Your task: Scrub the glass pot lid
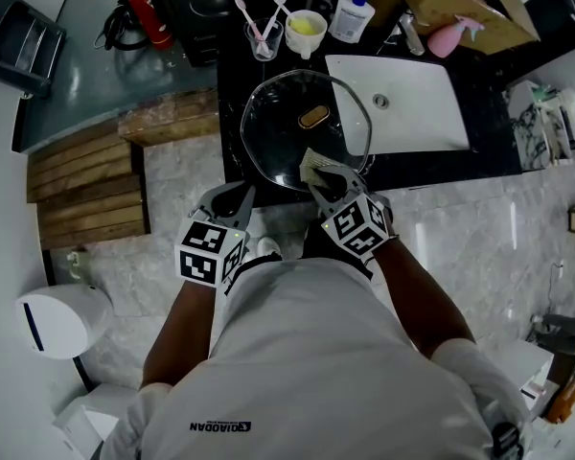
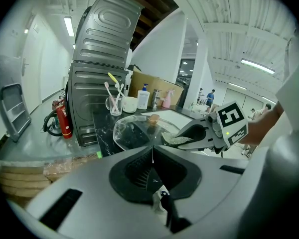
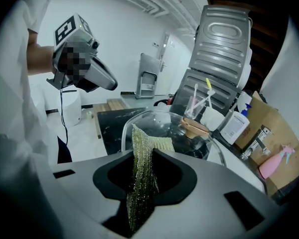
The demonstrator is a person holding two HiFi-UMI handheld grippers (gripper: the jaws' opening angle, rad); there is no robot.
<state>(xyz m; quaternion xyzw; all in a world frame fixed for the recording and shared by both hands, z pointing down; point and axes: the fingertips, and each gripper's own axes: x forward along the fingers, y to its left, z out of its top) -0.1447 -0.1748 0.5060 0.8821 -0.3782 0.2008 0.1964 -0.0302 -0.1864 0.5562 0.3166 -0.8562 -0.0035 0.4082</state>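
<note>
The glass pot lid (image 1: 287,127) with its wooden knob (image 1: 314,116) rests on the black counter, left of the sink. My left gripper (image 1: 246,193) is at the lid's near left rim, its jaws closed on the glass edge (image 2: 134,133). My right gripper (image 1: 320,178) is shut on a green-yellow scouring pad (image 1: 316,164), which lies against the lid's near right part. In the right gripper view the pad (image 3: 143,148) hangs between the jaws and folds onto the lid (image 3: 164,126). The left gripper view shows the right gripper (image 2: 175,140) pressing the pad (image 2: 170,141) onto the glass.
A white sink (image 1: 402,103) is set in the black counter (image 1: 460,166) to the lid's right. Behind stand a toothbrush cup (image 1: 264,38), a white cup (image 1: 306,32), a soap bottle (image 1: 352,15) and a pink spray bottle (image 1: 452,34). A red extinguisher (image 1: 149,12) and wooden slats (image 1: 81,185) are left.
</note>
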